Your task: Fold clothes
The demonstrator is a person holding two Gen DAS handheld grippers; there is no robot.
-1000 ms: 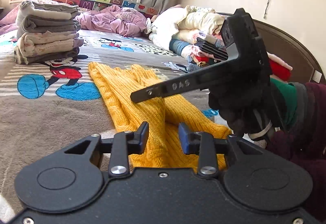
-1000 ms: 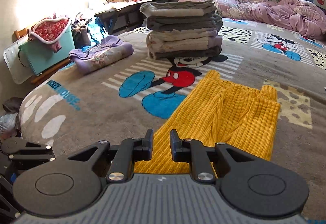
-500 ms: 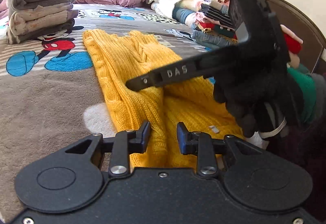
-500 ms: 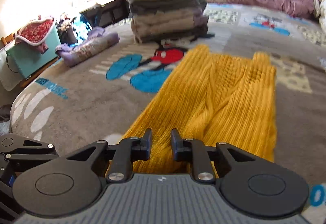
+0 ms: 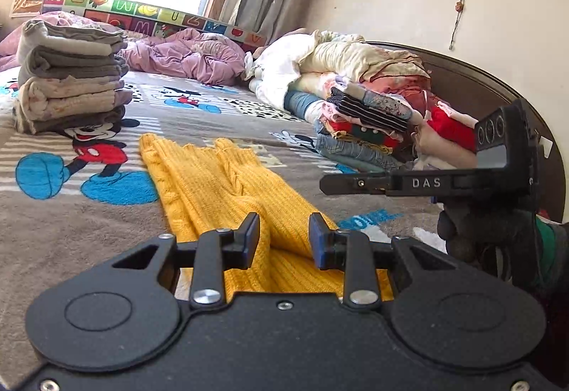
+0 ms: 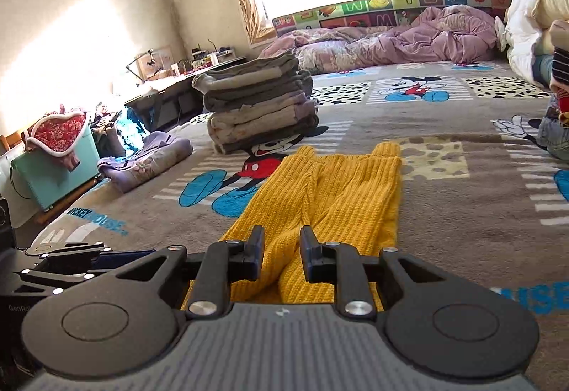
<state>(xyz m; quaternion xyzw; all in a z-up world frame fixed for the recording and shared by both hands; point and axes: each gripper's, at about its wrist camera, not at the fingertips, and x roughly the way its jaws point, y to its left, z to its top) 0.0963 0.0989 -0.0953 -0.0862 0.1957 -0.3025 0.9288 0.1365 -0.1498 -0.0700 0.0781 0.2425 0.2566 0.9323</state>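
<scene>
A yellow knitted sweater [image 5: 213,185] lies flat on the Mickey Mouse blanket, folded into a long strip; it also shows in the right wrist view [image 6: 341,192]. My left gripper [image 5: 283,238] is open and empty just above the sweater's near end. My right gripper [image 6: 281,248] is open with a narrow gap, empty, over the same near edge. In the left wrist view the right gripper's body [image 5: 426,182] shows at the right, apart from the sweater.
A stack of folded grey and beige clothes [image 6: 259,106] stands beyond the sweater. A heap of unfolded clothes [image 5: 362,113] lies at the right by the headboard. A purple folded garment [image 6: 149,163] and a teal box [image 6: 53,170] are at the left bed edge.
Both grippers have pulled back and lifted from the sweater's near end. The right gripper has swung to the right, off the sweater, in the left wrist view.
</scene>
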